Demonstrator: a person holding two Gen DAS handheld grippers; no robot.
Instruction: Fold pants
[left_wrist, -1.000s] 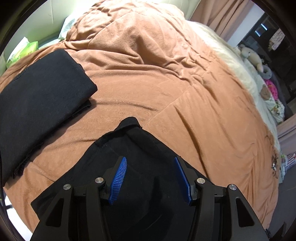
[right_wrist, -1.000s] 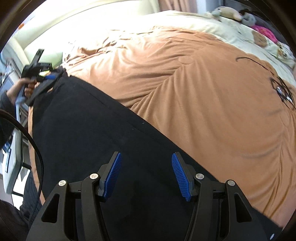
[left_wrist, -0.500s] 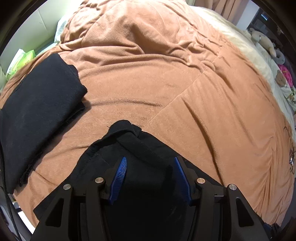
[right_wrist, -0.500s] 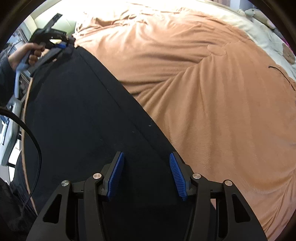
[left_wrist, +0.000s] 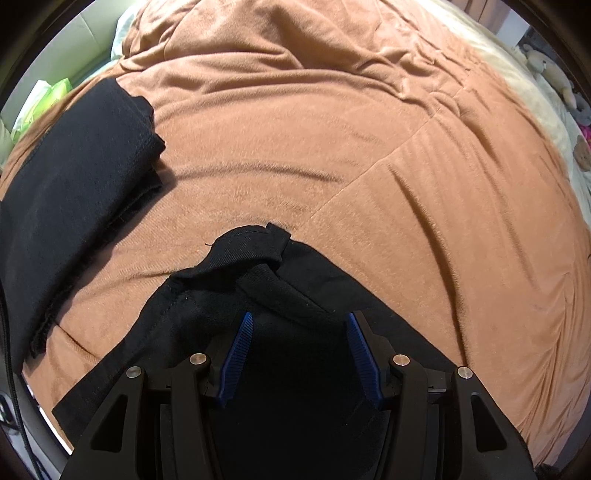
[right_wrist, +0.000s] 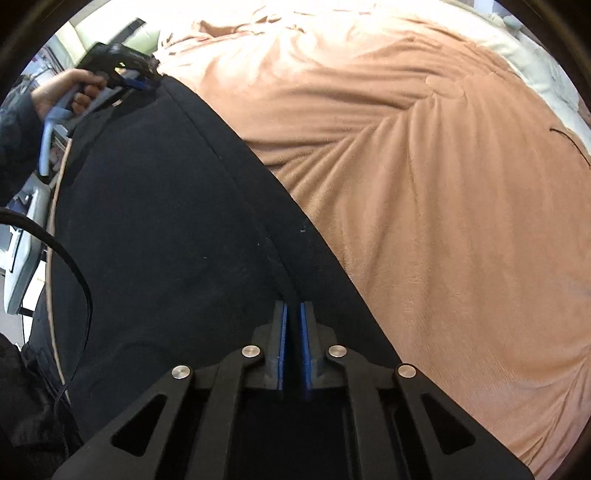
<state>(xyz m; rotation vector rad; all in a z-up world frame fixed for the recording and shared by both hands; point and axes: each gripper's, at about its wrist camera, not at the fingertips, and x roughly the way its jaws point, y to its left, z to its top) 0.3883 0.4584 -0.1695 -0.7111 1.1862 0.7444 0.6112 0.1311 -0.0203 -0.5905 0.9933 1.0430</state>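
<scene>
Right gripper (right_wrist: 291, 314): pads nearly together, pinched on a ridge of the pants (right_wrist: 166, 229) — a raised fold of black fabric runs straight into the narrow gap between the blue pads. Looks like a firm pinch on the cloth.

Left gripper (left_wrist: 299, 325): jaws wide apart, blue pads (left_wrist: 236, 354) on either side of a bunched corner of the pants (left_wrist: 251, 258). Fabric sits between the fingers, but the pads aren't pressed on it. The corner has a folded-over hem tab sticking up at the far end.

Pants location: spread flat across the near-left part of the bed, on the brown blanket (right_wrist: 424, 203). In the right view the black cloth runs as a long diagonal band from the right gripper up to the far left, where the left gripper (right_wrist: 122, 74) and the left hand (right_wrist: 70, 92) holding it sit at the far end. Edge of the pants toward the blanket is straight, with a seam line parallel to it.

Left view also shows a second black garment (left_wrist: 70, 177), folded, lying on the blanket (left_wrist: 369, 147) left of the pants corner, apart from it. Green pack (left_wrist: 44, 99) beyond that at the bed edge. Plush toys (left_wrist: 546, 70) at far right, small and blurry.

Black cable (right_wrist: 70, 266) loops at left in the right view.
</scene>
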